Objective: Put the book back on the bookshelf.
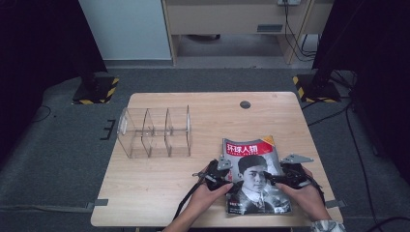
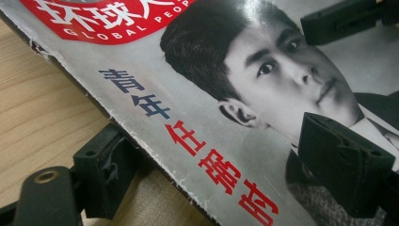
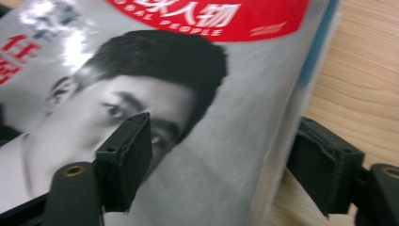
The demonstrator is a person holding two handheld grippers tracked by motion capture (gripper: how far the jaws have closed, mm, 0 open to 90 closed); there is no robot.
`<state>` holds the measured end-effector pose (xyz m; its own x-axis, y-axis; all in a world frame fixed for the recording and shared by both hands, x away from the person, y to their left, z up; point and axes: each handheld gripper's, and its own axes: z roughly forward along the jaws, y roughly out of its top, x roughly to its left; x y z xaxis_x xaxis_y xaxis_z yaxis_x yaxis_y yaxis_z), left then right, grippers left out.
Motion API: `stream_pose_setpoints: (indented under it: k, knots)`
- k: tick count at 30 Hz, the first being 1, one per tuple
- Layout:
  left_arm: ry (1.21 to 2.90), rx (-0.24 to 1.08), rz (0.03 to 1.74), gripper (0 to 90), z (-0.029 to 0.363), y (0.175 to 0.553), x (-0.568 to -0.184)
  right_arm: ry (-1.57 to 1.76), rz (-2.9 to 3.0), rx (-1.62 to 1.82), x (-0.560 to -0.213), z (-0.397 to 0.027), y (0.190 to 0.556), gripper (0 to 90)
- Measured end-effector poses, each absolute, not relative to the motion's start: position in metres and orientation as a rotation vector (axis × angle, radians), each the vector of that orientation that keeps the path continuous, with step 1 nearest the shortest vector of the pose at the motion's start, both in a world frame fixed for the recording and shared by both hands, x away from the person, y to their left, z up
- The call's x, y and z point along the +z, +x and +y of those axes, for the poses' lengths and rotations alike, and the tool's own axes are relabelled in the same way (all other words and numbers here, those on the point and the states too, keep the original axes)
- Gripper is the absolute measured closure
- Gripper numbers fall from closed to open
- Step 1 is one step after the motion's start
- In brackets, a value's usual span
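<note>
I see the magazine (image 1: 255, 176) at the tabletop's (image 1: 159, 183) near right corner, its side edges between both grippers' spread jaws: left gripper (image 1: 226, 181), right gripper (image 1: 269, 179). Neither grips it. Grey carpet (image 1: 53, 159) surrounds.

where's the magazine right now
In the high view the magazine lies flat at the table's near right, between the left gripper and right gripper, right of the clear divided organizer.

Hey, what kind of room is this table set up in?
Probably a lab or recording room, not a home. The wooden table stands alone on grey carpet, black stands with yellow-and-black striped bases flank it, and cables hang along the back wall.
</note>
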<state>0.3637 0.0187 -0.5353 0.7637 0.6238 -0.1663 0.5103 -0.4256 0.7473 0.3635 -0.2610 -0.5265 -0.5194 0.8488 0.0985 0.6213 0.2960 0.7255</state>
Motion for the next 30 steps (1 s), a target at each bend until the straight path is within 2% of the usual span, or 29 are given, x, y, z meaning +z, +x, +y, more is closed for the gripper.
stream_pose_setpoints:
  k: [15,17,18,20,23,30]
  knots:
    - [2.127,0.183,0.833,14.5,0.015,0.369,-0.535,1.382,2.251,0.982,-0.53,-0.267,0.362,23.7]
    - [2.11,0.149,0.844,12.3,0.015,0.371,-0.536,1.363,2.262,0.993,-0.53,-0.265,0.362,24.8]
    - [2.093,0.125,0.859,7.8,0.014,0.373,-0.536,1.366,2.267,0.986,-0.53,-0.263,0.361,24.8]
    - [2.092,0.123,0.864,7.2,0.014,0.374,-0.536,1.36,2.269,0.988,-0.53,-0.264,0.362,25.6]
    - [2.109,0.123,0.883,7.7,0.013,0.376,-0.533,1.353,2.261,1.005,-0.53,-0.264,0.362,29.9]
    - [2.098,0.081,0.925,17.3,0.021,0.384,-0.53,1.34,2.272,1.02,-0.53,-0.264,0.361,35.6]
